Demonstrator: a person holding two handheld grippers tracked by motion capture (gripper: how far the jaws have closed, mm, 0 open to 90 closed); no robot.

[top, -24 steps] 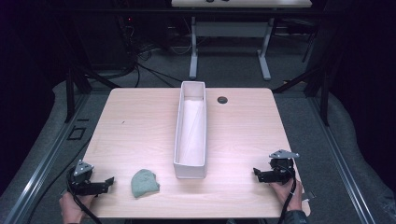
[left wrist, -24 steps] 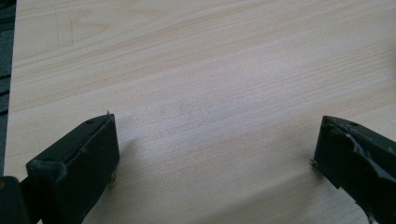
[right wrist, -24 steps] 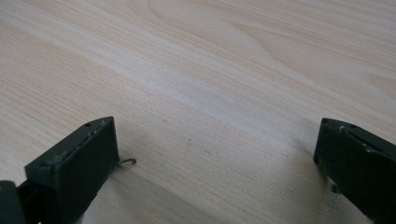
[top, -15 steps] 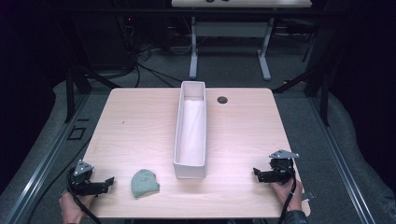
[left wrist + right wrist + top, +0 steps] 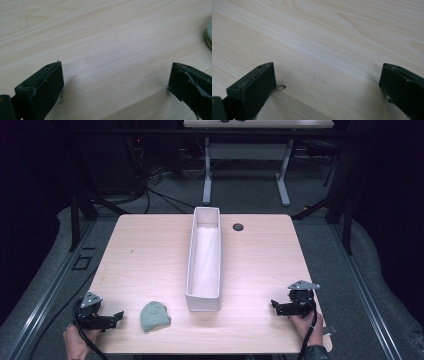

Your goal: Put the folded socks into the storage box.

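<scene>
Pale wood table [image 5: 150, 260] lies bare around the green cloth [image 5: 154, 316] crumpled at lower left near the front edge, no clear long axis, just right of the left gripper [image 5: 118, 316], right gripper [image 5: 274, 306] likewise spread empty.

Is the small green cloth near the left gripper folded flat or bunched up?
Bunched up: the small green cloth sits as a rounded, crumpled lump on the light wooden table, not spread flat.

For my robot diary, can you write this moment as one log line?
left tongs: open, empty | right tongs: open, empty | crumpled green cloth: on table, untouched
</scene>
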